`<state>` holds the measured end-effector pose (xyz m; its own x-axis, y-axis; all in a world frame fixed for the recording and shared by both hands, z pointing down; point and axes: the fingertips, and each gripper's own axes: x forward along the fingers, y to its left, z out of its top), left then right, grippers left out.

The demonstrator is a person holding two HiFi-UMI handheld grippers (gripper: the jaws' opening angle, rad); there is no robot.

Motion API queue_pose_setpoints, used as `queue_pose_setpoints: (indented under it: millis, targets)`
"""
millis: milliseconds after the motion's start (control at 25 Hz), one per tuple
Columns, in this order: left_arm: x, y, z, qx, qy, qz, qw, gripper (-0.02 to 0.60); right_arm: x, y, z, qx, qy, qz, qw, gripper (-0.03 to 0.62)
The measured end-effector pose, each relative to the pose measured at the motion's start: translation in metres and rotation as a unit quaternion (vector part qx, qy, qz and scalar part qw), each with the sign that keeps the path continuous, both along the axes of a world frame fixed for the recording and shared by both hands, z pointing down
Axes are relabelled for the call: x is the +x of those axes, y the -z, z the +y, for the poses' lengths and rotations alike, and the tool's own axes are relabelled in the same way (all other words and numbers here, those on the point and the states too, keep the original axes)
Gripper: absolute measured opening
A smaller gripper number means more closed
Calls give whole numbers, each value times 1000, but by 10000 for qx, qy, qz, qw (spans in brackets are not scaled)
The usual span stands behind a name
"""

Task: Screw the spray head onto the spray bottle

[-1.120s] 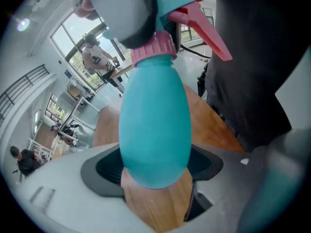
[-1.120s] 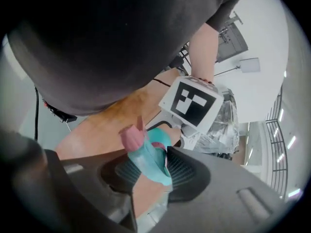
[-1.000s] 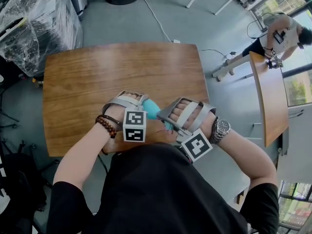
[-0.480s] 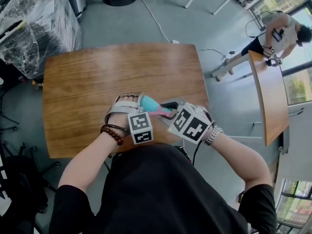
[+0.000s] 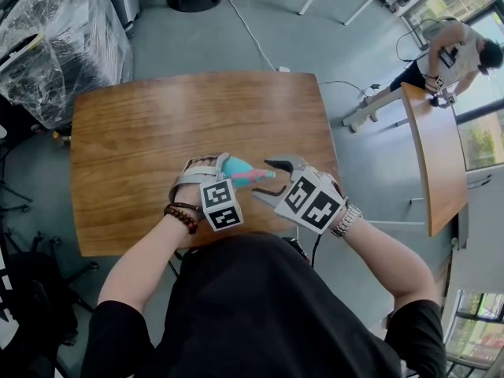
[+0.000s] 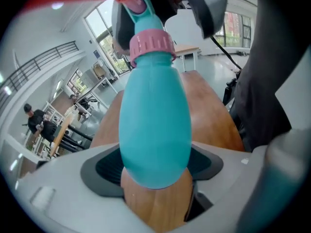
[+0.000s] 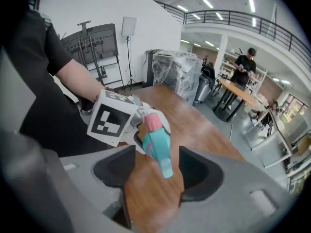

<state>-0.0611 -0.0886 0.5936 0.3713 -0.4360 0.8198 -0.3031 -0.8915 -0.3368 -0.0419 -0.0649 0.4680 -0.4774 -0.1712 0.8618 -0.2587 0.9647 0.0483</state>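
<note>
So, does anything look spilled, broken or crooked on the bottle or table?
Nothing stands out. The spray bottle sits in the left claw, its spray head looks straight on the pink collar, and the table shows no spill.

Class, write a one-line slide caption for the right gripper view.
Right gripper, jaws just opened, frames the teal spray head without touching it; the left gripper offers it over the wooden table.
</note>
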Motion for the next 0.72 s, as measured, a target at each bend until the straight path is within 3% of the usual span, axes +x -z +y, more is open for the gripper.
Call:
queue_pose_setpoints:
  millis: [160, 360, 720]
  targets:
    - [-9, -17, -6, -369, 395, 584, 9968, 407, 10, 19, -16, 403, -292, -300, 9983, 259]
    - [-26, -37, -36, -720, 1250, 1339, 9804, 413, 29, 30, -29, 559, -889, -600, 9927, 259]
    - [-45, -65, -98, -674, 2163, 2004, 9531, 417, 48, 13, -11, 445, -1427, -766, 9858, 256]
